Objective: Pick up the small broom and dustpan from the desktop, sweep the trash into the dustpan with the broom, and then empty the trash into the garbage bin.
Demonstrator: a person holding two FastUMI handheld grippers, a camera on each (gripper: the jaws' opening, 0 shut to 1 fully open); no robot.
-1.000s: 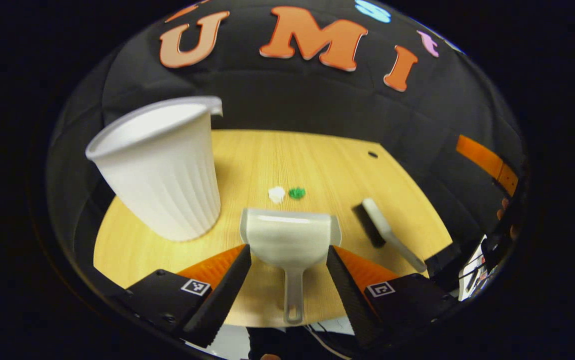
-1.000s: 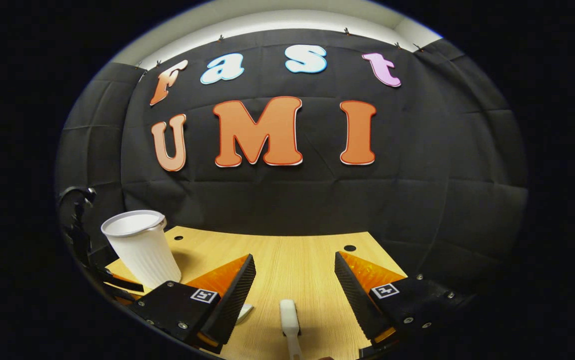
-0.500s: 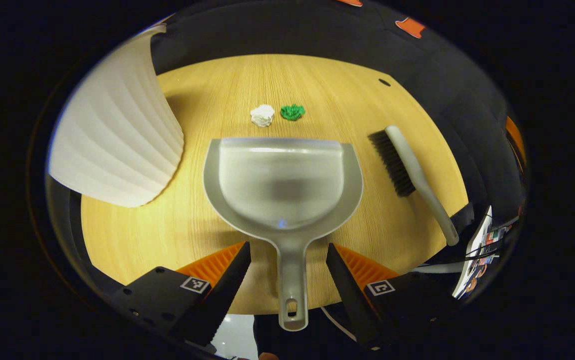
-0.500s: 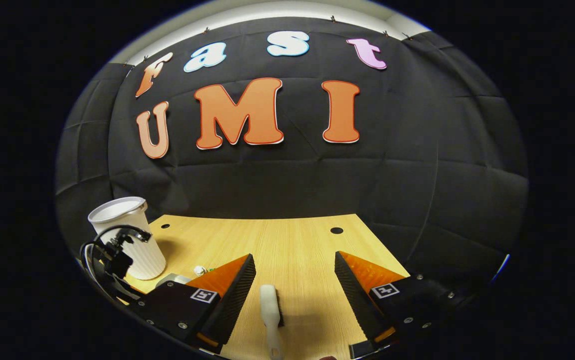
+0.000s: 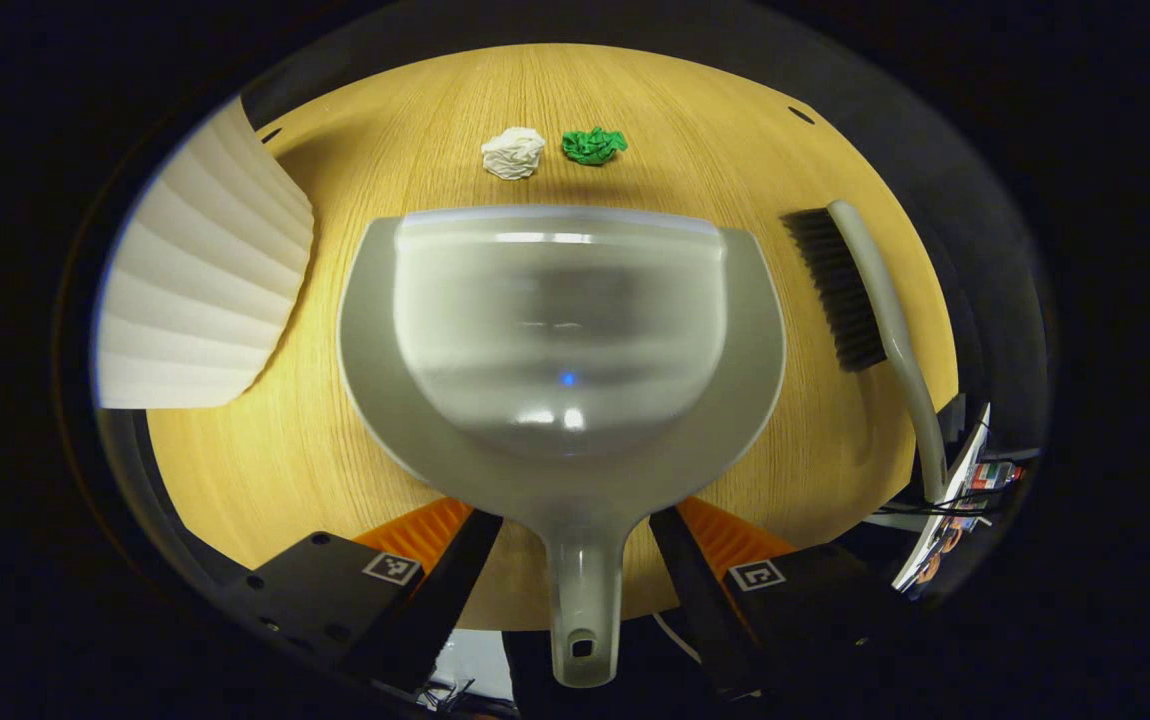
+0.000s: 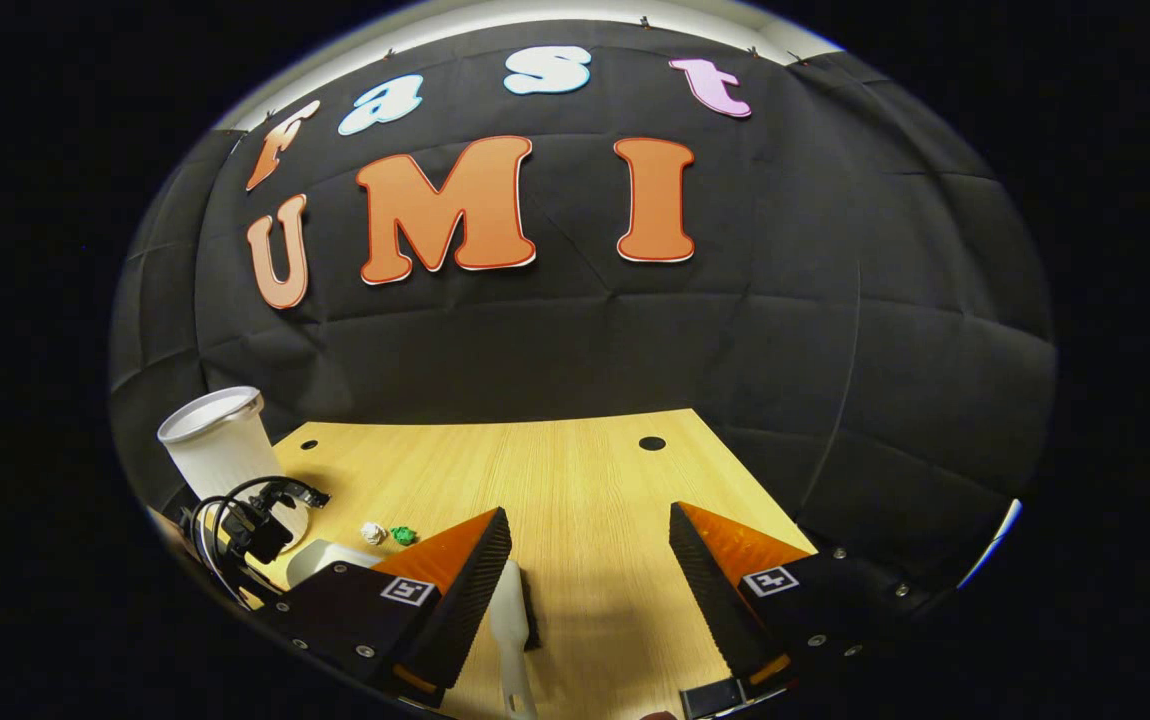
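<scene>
Left tongs straddle the dustpan handle, spread, not gripping; right tongs hover wide apart above the broom lying on the desk.

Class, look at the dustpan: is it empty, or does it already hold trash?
Empty: the dustpan bowl is bare; both trash wads lie on the table beyond its front edge.

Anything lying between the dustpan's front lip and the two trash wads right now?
Nothing: in the left gripper view, only bare wooden desktop separates the dustpan lip from the white wad and green wad.
</scene>
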